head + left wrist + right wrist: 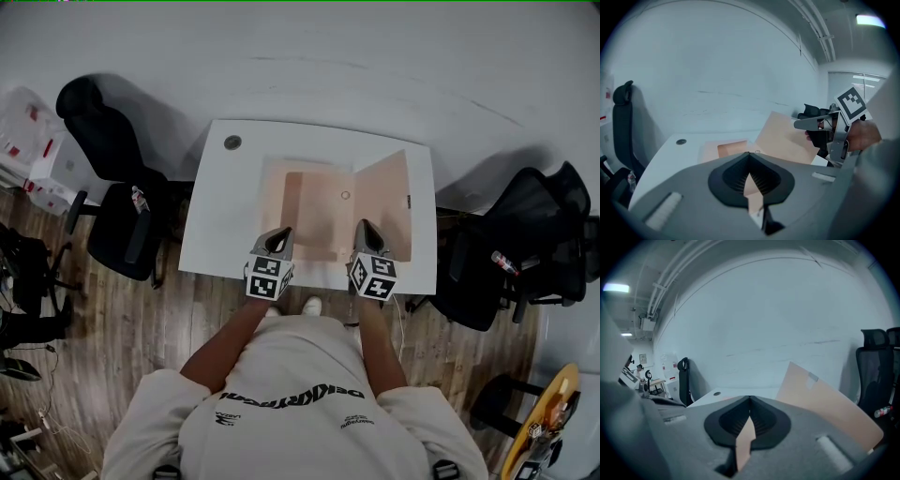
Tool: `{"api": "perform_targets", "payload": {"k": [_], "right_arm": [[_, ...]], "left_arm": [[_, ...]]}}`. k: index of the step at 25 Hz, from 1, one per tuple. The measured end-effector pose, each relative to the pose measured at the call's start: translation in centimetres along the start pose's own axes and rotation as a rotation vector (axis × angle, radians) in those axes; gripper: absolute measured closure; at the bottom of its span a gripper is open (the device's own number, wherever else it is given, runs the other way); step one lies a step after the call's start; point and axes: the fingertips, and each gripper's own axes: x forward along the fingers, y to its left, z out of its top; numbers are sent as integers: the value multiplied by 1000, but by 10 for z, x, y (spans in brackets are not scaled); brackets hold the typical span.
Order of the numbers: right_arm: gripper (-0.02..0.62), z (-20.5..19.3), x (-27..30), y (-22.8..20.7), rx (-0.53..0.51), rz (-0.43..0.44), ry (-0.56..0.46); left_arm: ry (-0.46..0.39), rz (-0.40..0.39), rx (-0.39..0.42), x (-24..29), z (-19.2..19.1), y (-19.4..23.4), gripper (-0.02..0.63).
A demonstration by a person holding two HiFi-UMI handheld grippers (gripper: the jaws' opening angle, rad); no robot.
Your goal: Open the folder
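A peach folder lies on the white table (225, 216), seen in the head view. Its left leaf (314, 211) rests flat. Its right cover (386, 202) stands raised at a slant. My left gripper (278, 234) is shut on the front edge of the flat leaf, and a peach strip (752, 192) shows between its jaws. My right gripper (364, 228) is shut on the front edge of the raised cover, with a peach sheet (746, 439) pinched between its jaws. The cover (825, 399) rises to the right in the right gripper view. The left gripper view shows the right gripper (802, 123) beside the cover (787, 138).
A round grommet (232, 142) sits in the table's far left corner. Black office chairs stand at the left (117, 202) and the right (525, 244), a small bottle (503, 262) on the right one. White boxes (33, 141) lie at the far left. A pale wall runs behind the table.
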Motion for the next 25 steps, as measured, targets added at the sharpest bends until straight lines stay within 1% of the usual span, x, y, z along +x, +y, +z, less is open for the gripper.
{"api": "perform_targets", "payload": {"k": [8, 17, 25], "right_arm": [[594, -2, -9, 33, -13, 67, -14], [594, 4, -15, 44, -12, 83, -43], [594, 5, -17, 56, -45, 109, -50]], "left_arm": [[-44, 0, 18, -9, 14, -8, 608], [-103, -3, 37, -21, 35, -12, 609], [-119, -3, 49, -24, 35, -14, 609]]}}
